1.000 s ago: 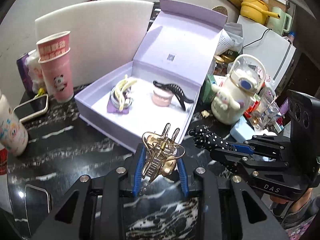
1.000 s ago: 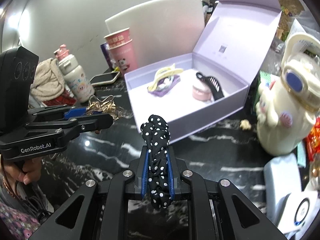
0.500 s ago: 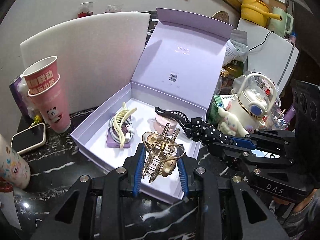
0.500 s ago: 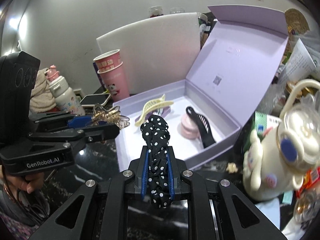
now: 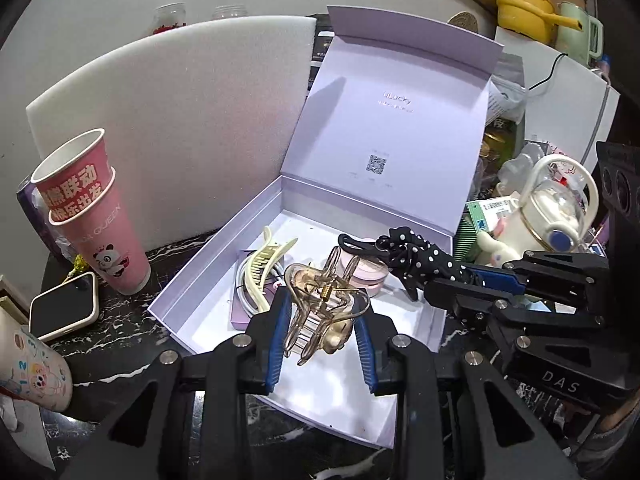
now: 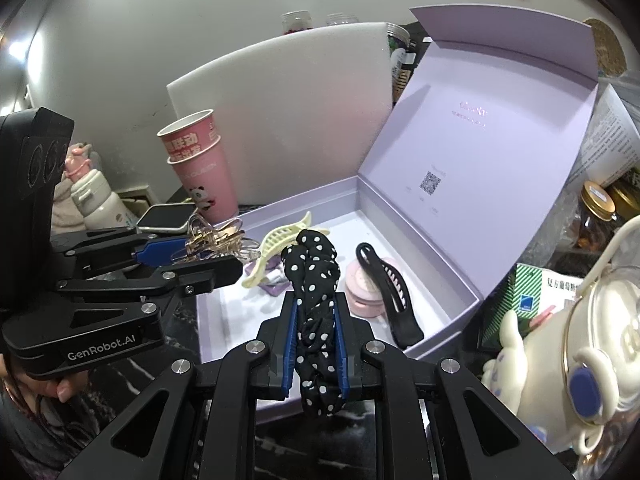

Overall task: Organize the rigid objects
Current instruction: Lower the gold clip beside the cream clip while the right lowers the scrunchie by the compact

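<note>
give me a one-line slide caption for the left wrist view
Left gripper holds a translucent amber claw clip over the open lilac box.

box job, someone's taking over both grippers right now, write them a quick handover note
Left gripper: shut on the amber claw clip, held over the front of the open lilac box.
Right gripper: shut on the polka-dot hair tie, also over the box, near its middle.
In the box: cream clip lying on a cable and a purple item, pink compact, black clip lying across the compact.
Done: those pieces are stowed.
Left: release the amber clip and the hair tie into the bare floor at the front, probably then close the lid.
</note>
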Motion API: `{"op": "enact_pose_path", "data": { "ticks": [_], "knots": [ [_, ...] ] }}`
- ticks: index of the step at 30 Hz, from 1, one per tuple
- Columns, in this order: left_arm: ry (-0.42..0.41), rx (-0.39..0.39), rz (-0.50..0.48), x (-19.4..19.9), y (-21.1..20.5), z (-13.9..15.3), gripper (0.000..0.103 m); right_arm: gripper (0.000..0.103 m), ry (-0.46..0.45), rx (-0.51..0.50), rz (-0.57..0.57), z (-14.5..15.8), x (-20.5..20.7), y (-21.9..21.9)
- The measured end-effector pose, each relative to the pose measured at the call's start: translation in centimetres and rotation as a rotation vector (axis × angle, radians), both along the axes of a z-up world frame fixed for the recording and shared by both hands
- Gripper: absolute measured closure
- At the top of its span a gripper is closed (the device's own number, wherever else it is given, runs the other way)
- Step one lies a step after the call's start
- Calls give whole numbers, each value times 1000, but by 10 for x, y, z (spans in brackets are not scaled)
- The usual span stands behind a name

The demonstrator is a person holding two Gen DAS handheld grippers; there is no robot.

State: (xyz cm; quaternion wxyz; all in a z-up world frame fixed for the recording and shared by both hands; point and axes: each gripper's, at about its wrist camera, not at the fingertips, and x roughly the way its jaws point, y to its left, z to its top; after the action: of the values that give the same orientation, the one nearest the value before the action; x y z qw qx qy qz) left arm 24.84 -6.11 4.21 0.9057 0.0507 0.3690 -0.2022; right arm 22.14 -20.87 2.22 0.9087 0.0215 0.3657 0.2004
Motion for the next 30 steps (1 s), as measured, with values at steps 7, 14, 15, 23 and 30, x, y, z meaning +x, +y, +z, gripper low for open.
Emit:
{"op": "enact_pose_path", "data": {
  "ticks": [7,14,15,23,30],
  "knots": [
    [21,26,11,17,-1,-12,73,87,24,-9,-7,-12,14,1],
    [30,47,15,27,-3,-23,73,87,39,-12,-7,-20,23,3],
    [34,51,15,28,-4,-25,73,87,41,-15,-9,-21,23,3],
    [71,79,17,36,-7,-41,73,87,62,-29,-2,-37,28,9],
    [88,95,8,41,-11,-50,73,87,73,-42,-1,-45,31,10]
  ]
}}
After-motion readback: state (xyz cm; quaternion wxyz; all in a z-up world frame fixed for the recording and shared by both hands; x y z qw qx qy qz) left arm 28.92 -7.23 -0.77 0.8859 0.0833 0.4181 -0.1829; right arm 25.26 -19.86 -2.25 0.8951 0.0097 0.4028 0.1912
